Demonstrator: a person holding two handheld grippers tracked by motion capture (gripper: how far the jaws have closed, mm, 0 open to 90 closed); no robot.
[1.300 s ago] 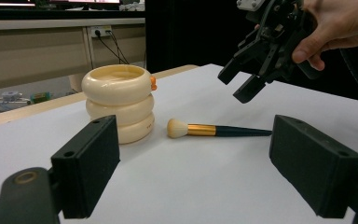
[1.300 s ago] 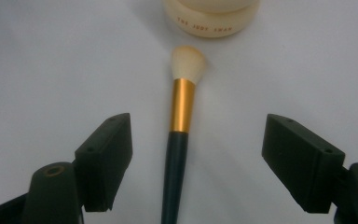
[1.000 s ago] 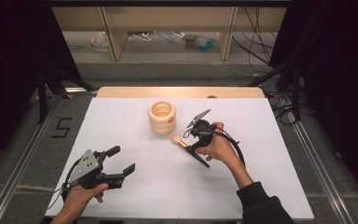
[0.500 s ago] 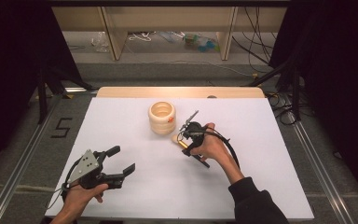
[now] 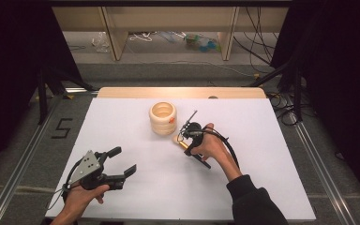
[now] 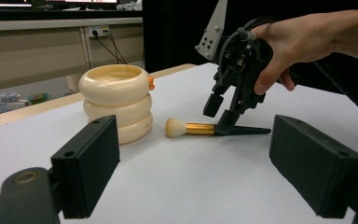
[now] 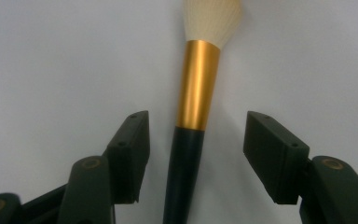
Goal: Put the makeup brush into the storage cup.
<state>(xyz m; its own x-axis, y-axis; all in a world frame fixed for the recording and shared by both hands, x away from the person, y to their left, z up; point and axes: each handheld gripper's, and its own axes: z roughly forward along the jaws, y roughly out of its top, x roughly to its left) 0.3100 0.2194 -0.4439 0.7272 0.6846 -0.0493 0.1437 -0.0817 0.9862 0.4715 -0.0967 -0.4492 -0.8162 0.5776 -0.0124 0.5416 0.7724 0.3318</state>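
While the person's left hand (image 5: 82, 194) rests at the near left edge of the white table (image 5: 262, 140), it holds the left gripper (image 5: 122, 161) low over the surface with its jaws spread wide and nothing between them. From the left gripper view those two black jaws frame the scene ahead — a gap of bare table lies between them.

Farther in, near the middle of the table, stands a cream pen holder (image 5: 162, 117) shaped like three stacked rings, upright, with a small orange spot on its side. It sits well apart from the left gripper.

Just to the right of the holder lies a makeup brush (image 6: 205, 129), flat on the table, its pale bristle head pointing toward the holder and close to its base but not touching it. A gold ferrule follows the bristles, then a dark tapered handle.

Over that handle the right hand (image 5: 213, 147) tips the right gripper (image 6: 219, 114) steeply downward. In the right gripper view the brush (image 7: 193, 116) runs straight up between the two jaws, which stand open on either side of the handle — clear space shows on both sides, so they are not clamping it. The lower jaw tip looks to be at or very near the handle in the left gripper view; contact cannot be told. A black cable (image 5: 229, 150) loops back from the gripper over the wrist.
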